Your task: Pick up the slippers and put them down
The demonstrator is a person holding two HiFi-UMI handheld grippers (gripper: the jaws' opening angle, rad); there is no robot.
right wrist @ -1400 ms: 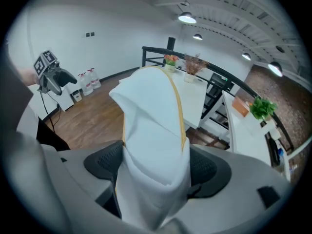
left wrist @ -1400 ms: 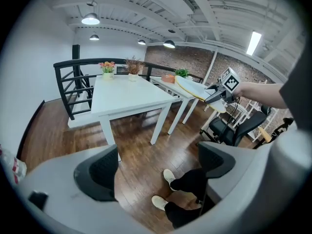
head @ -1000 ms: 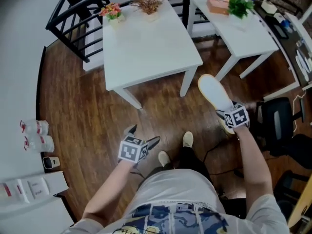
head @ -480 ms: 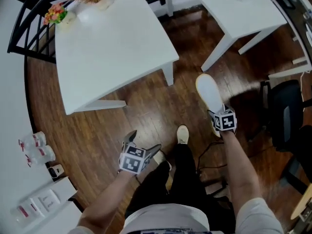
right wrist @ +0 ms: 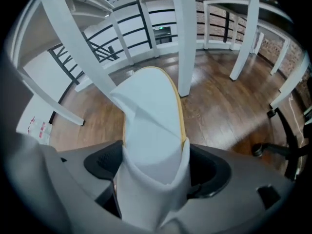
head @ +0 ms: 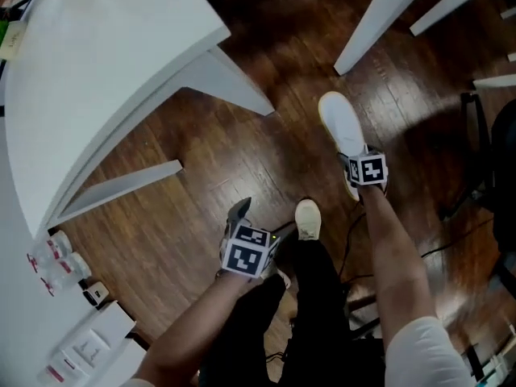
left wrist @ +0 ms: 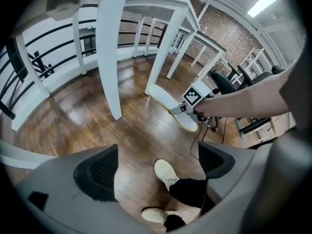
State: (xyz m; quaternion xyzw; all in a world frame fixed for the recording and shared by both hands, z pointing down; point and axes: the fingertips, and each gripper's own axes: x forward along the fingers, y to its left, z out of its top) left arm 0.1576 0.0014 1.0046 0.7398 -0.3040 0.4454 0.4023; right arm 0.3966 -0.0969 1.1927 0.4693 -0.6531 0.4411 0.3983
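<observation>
One white slipper (head: 340, 126) with a tan sole edge hangs above the wooden floor, toe pointing away from me. My right gripper (head: 355, 161) is shut on its heel end; in the right gripper view the slipper (right wrist: 151, 126) fills the space between the jaws of that gripper (right wrist: 153, 172). My left gripper (head: 256, 226) is lower left, near the person's pale shoe (head: 307, 218), and it is open. In the left gripper view nothing sits between the jaws of the left gripper (left wrist: 156, 167), and the held slipper (left wrist: 170, 104) shows farther off. I see no second slipper.
A white table (head: 105, 71) with slanted legs fills the upper left, and another white table leg (head: 379, 18) stands at upper right. A black office chair (head: 492, 160) is at the right edge. Bottles (head: 48, 264) and white boxes (head: 85, 349) lie at lower left. Cables (head: 355, 240) trail by the feet.
The head view has dropped lower and closer to the floor, so the tables slid up and out. The right gripper keeps its hold on the slipper. The left gripper shifted slightly right.
</observation>
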